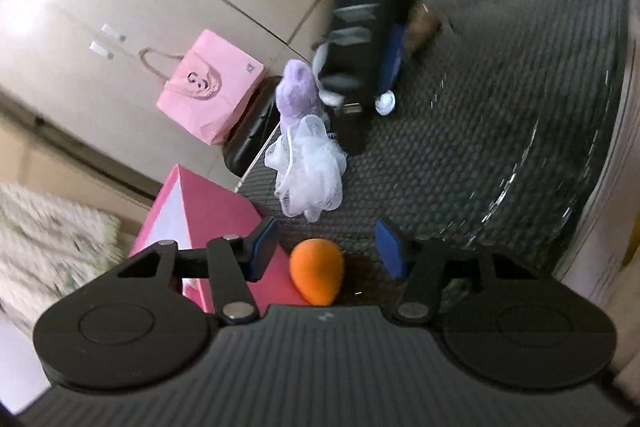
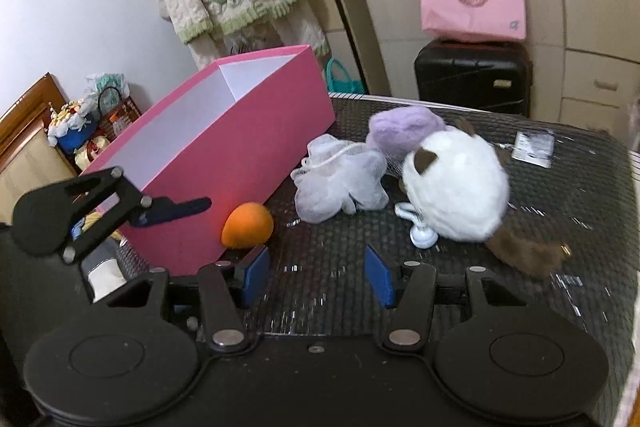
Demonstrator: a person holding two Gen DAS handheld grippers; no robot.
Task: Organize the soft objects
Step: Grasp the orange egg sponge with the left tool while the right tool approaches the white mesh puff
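Left wrist view
- Left tongs: blue pads parted, nothing gripped. The orange sponge lies between and just beyond the pads; no contact shows.
- Orange sponge: egg-shaped, smooth, matte, narrow end toward the camera. Rests on the worktop just beside the pink box.
- Mesh puff: pale lilac-white netting, ruffled, with a cord loop. Lies on the worktop beyond the sponge, near the box corner.
- Purple plush: fuzzy, lavender, rounded. Sits past the puff at the worktop's far edge.
- Right tongs: blurred, black body, blue pad, over the worktop beside the purple plush. State not readable here.
- Worktop: dark woven texture.

Right wrist view
- Right tongs: blue pads apart, empty, above bare worktop.
- Orange sponge: touching the pink box's long side wall.
- Pink box: open, oblong, white inside, standing on the worktop's left part.
- Mesh puff: centre of the worktop, right of the box.
- Purple plush: behind the puff.
- White plush: fluffy, round, brown ear patches and brown tail, a white cord loop at its base; right of the puff.
- Left tongs: at the left, in front of the box wall near the sponge.
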